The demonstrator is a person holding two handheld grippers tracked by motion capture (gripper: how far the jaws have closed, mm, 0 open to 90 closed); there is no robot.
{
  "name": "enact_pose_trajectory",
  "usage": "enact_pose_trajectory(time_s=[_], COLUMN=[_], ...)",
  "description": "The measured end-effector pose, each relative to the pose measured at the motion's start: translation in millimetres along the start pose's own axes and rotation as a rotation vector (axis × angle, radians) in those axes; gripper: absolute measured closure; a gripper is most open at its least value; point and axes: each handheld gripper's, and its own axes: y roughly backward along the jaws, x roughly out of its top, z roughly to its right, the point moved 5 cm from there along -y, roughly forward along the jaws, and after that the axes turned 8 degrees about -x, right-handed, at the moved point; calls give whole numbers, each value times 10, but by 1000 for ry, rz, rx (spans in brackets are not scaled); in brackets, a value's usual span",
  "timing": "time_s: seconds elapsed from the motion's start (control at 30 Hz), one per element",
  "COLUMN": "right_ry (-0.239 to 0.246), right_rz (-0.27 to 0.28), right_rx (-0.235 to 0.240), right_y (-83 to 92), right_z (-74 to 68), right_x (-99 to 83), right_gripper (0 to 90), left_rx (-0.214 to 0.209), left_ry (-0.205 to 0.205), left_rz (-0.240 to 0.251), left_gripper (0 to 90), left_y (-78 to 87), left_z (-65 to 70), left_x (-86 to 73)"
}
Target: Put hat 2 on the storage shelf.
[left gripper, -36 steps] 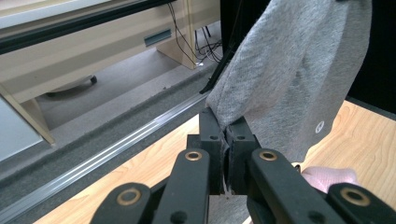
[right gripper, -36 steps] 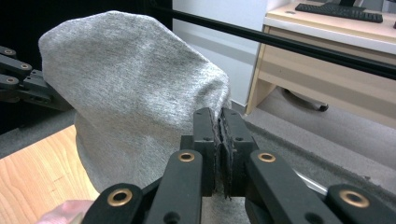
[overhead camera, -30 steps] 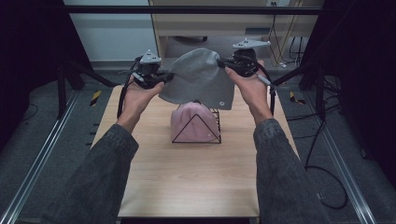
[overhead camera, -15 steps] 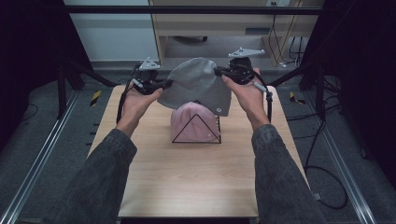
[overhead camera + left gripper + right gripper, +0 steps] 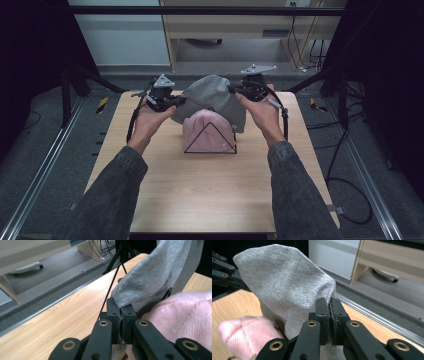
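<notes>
High view: grey hat (image 5: pixel 212 100) hides pink hat's (image 5: pixel 207 132) far side.

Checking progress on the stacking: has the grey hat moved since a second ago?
Yes. The grey hat, held by both hand-held grippers, has come down toward the pink hat on the wire stand.

A heather-grey beanie (image 5: pixel 212 97), a pale pink beanie (image 5: pixel 207 131), a black wire stand (image 5: pixel 210 138) and a light wood-grain tabletop (image 5: pixel 210 190) are seen.
</notes>
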Motion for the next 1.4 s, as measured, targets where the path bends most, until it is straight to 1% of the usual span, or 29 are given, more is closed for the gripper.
enact_pose_trajectory(time_s=[0.1,0.2,0.23,0.37,0.4,0.47,0.57,0.6,0.63,0.8,0.83,0.87,1.03,1.1,1.23,1.33,1.4], right_ry=[1,-13,-11,-23,-19,-17,-19,-17,-25,-23,-25,-30,-37,-44,-46,-49,-49], right_rz=[-12,-26,-29,-45,-47,-56,-66,-66,-70,-74,-75,-75,-88,-83,-96,-92,-84], right_rx=[0,1,2,7,8,10,11,11,9,6,4,3,2,0,-6,-12,-13], right_y=[-22,-49,-59,-96,-107,-137,-162,-170,-175,-191,-194,-193,-200,-199,-202,-209,-214], right_z=[-14,-11,-8,-23,-25,-36,-48,-44,-44,-53,-53,-57,-62,-51,-37,-26,-41], right_x=[-73,-162,-189,-288,-305,-356,-404,-415,-427,-446,-451,-456,-508,-522,-559,-570,-572], right_gripper=[863,863,864,864,863,863,863,863,863,863,863,862,861,861,860,857,850], left_rx=[-6,-11,-12,-14,-17,-17,-18,-20,-21,-26,-27,-26,-38,-45,-40,-33,-27], left_ry=[8,16,11,15,20,20,38,48,48,67,61,64,89,107,81,91,96], left_rz=[-13,-23,-30,-39,-39,-47,-52,-48,-54,-51,-61,-60,-66,-58,-67,-65,-73], left_gripper=[877,877,877,877,877,877,876,877,877,877,876,876,876,876,876,876,875], left_y=[-64,-104,-116,-147,-155,-172,-206,-223,-227,-257,-260,-269,-319,-330,-340,-335,-335], left_z=[19,31,33,39,41,35,24,23,20,22,21,24,25,27,64,57,46], left_x=[-87,-155,-178,-239,-259,-301,-381,-409,-430,-488,-500,-514,-587,-599,-589,-603,-625])
